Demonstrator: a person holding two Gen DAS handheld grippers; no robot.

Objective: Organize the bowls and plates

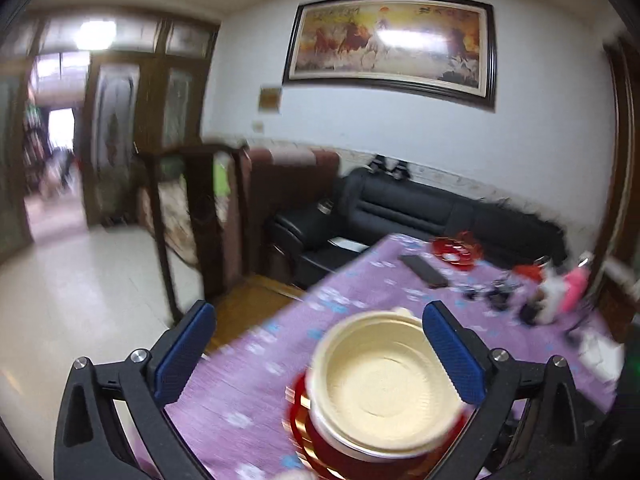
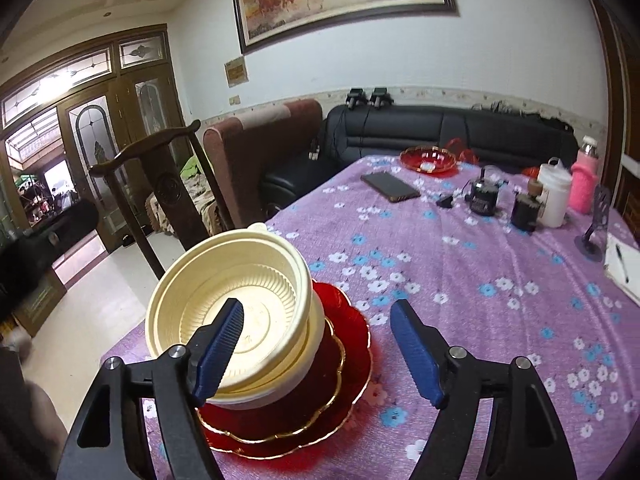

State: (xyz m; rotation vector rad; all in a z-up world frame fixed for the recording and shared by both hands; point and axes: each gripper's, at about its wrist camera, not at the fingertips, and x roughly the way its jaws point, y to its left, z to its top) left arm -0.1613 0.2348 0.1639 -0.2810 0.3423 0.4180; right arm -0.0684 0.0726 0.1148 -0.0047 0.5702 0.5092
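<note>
a living room with a black sofa [image 2: 440,128] and a tabletop [image 2: 460,280] under a purple flowered cloth. lower left of the right view: cream bowls [image 2: 240,304] sit nested, slightly tilted, on stacked red plates [image 2: 344,364]. one more red dish [image 2: 428,159] stands alone at upper centre, well apart from the stack. judgement: mostly done; that dish appears left to gather. left tongs [image 1: 320,354] are wide, blurred, holding nothing, bowls between and below them. right tongs [image 2: 316,350] are wide, empty, one finger before the bowl rim; contact cannot be told.
</note>
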